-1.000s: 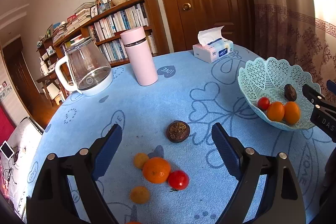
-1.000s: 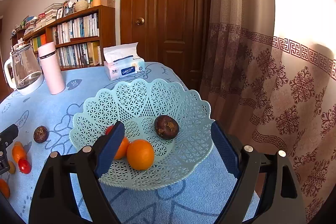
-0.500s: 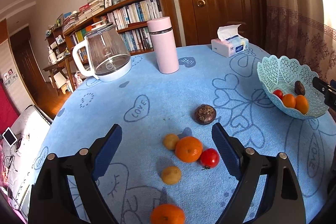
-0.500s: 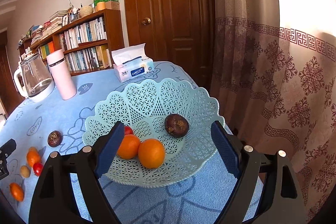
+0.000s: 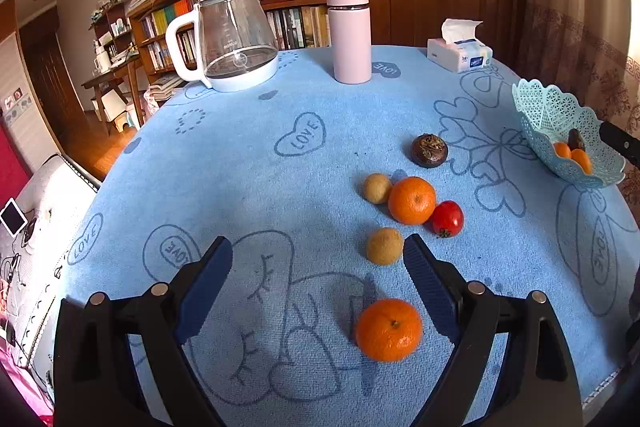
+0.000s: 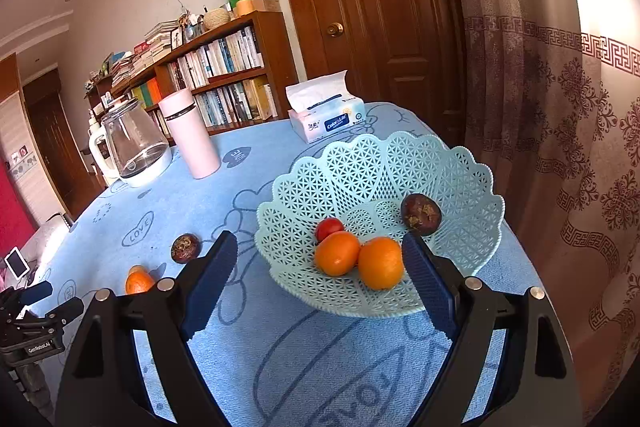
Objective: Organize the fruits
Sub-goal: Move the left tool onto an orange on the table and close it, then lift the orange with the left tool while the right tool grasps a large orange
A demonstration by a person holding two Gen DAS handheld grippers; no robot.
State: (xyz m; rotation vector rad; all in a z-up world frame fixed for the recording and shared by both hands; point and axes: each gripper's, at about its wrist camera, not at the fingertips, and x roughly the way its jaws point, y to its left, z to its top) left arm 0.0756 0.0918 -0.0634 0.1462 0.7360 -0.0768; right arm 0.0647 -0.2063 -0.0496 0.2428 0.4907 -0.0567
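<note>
Bare blue tablecloth [image 5: 248, 195] lies open on the near left, with room to pass. Loose fruit clusters to the right: a near orange [image 5: 388, 329], two small tan fruits, another orange, a tomato. At the far edge, a glass kettle [image 5: 228, 43], pink flask [image 5: 351, 33] and tissue box [image 5: 460, 53] stand as obstacles. The lattice basket [image 6: 400, 163] sits at the right edge.

Perforated plastic basket [image 6: 460, 187], matt terry tablecloth [image 5: 240, 187]

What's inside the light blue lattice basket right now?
The basket holds two oranges, a red tomato partly hidden behind them, and a dark mangosteen. Anything beneath the oranges is covered.
</note>
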